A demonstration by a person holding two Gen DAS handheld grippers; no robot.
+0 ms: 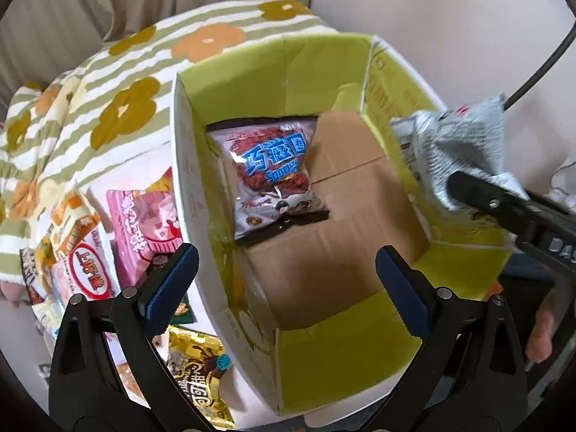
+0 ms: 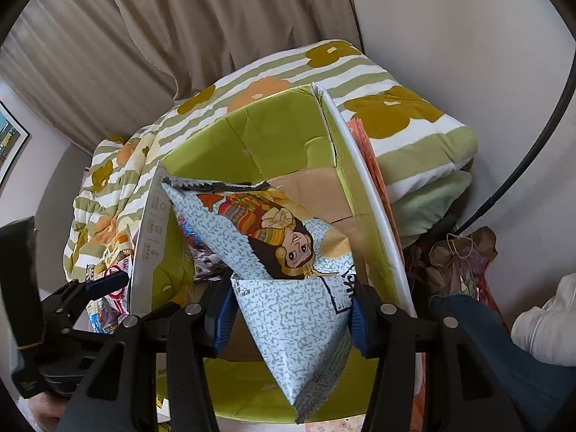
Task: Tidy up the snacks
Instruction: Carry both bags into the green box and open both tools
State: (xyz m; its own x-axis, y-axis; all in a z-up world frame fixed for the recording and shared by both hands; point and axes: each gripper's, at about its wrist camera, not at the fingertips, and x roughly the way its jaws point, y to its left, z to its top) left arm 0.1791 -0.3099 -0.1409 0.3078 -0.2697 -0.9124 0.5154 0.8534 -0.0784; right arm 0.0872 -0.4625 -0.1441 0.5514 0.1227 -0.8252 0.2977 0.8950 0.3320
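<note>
Left gripper (image 1: 286, 280) jaws wide and empty over the open green-lined cardboard box (image 1: 324, 342), a red snack bag (image 1: 275, 176) lying inside on its floor; right gripper (image 2: 289, 318) jaws clamped on a pale speckled snack bag (image 2: 288, 327) above the box; more snack packets (image 1: 90, 252) lie outside, left.

Left gripper (image 1: 288, 273): black plastic linkage arms w/ round silver screws at the pivots, two fingers tipped w/ dark blue ribbed pads (image 1: 172, 280). Right gripper (image 2: 289, 311): same build, black arms, silver screws, blue ribbed pads (image 2: 223, 318) on the inner faces. In the left wrist view the right gripper's black body shows white lettering, partly cut off by the frame edge. Thin black cable (image 2: 522, 165) curves along the right side. Dark blue sleeve (image 2: 478, 338) beside the right gripper.
</note>
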